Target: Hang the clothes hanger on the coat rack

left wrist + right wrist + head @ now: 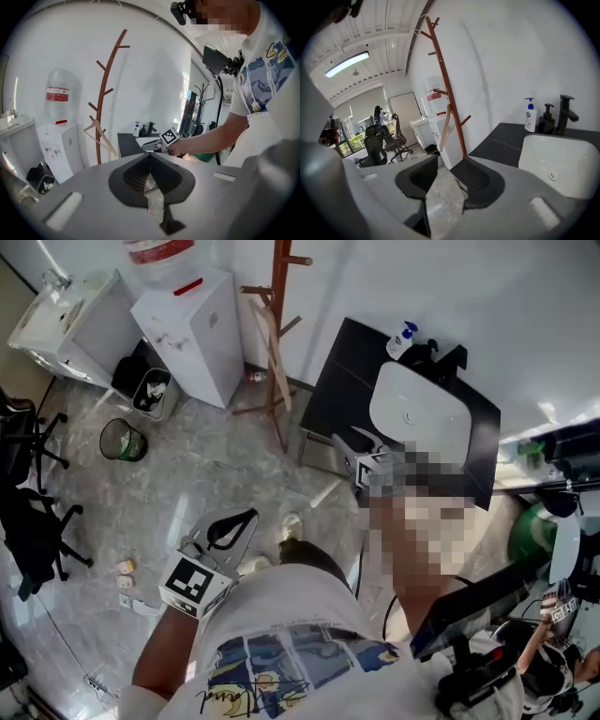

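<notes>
Head view crops the coat rack's [279,277] top above the clothes hanger [273,348].

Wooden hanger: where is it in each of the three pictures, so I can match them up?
Head view: top centre, hanger on the coat rack.
Left gripper view: left of centre, low on the rack.
Right gripper view: centre, edge-on against the rack.
Shared landmark: the coat rack.

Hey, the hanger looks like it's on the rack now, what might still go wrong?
The wooden hanger appears to hang tilted on a low peg of the coat rack, so it may slip off. The rack is tall and slim; a knock from the open, empty right claw could rock it and shake the hanger loose.
</notes>
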{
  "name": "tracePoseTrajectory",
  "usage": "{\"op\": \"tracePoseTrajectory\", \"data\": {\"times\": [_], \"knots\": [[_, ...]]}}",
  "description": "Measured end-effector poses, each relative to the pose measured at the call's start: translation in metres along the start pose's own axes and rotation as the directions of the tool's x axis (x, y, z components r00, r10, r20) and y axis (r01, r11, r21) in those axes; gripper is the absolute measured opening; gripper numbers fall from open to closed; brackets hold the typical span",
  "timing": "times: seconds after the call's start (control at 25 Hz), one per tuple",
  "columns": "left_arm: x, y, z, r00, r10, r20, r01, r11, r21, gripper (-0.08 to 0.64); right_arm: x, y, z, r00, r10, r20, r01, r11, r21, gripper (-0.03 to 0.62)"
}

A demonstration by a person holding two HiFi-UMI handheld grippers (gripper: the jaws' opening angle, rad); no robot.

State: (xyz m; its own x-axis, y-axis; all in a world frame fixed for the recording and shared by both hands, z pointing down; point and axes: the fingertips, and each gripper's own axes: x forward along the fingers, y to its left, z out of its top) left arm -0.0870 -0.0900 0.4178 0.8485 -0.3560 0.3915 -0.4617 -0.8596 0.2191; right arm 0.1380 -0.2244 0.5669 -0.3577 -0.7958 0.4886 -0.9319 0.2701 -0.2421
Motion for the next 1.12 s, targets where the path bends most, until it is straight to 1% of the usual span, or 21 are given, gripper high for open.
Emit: {"op": "tracePoseTrajectory", "data": {"times": [0.08,0.16,0.28,0.4,0.56,0.84,1.12], "knots": [[-0.008,-0.007,-0.005,1.000,-0.015,-0.020,0.015,1.000,0.010,0.005,-0.021,0.017,-0.007,1.000,-0.004,0.011,0.004,1.000,0.006,0.163],[-0.017,-0.012,-0.012,1.000,-0.022,-0.020,0.022,1.000,0.012,0.005,-0.039,0.039,-0.013,1.000,0.001,0.022,-0.001,1.000,-0.008,0.153],[-0.034,-0.019,-0.024,0.999,-0.015,0.042,0.015,1.000,0.007,0.005,-0.061,0.082,-0.020,0.999,0.042,0.030,-0.041,0.998,-0.046,0.131],[-0.043,-0.032,-0.032,0.998,-0.026,0.057,0.025,1.000,0.016,0.005,-0.087,0.118,-0.023,0.996,0.078,0.039,-0.074,0.993,-0.092,0.111],[-0.049,-0.053,-0.039,0.995,-0.075,0.062,0.073,0.997,0.035,0.005,-0.128,0.152,-0.025,0.995,0.079,0.057,-0.070,0.987,-0.143,0.062],[-0.069,-0.078,-0.061,0.993,-0.102,0.051,0.100,0.994,0.045,0.004,-0.182,0.209,-0.036,0.992,0.105,0.076,-0.086,0.971,-0.222,0.008],[-0.085,-0.087,-0.074,0.994,-0.104,0.038,0.102,0.993,0.053,0.003,-0.208,0.254,-0.049,0.987,0.149,0.061,-0.126,0.951,-0.281,0.002]]}}
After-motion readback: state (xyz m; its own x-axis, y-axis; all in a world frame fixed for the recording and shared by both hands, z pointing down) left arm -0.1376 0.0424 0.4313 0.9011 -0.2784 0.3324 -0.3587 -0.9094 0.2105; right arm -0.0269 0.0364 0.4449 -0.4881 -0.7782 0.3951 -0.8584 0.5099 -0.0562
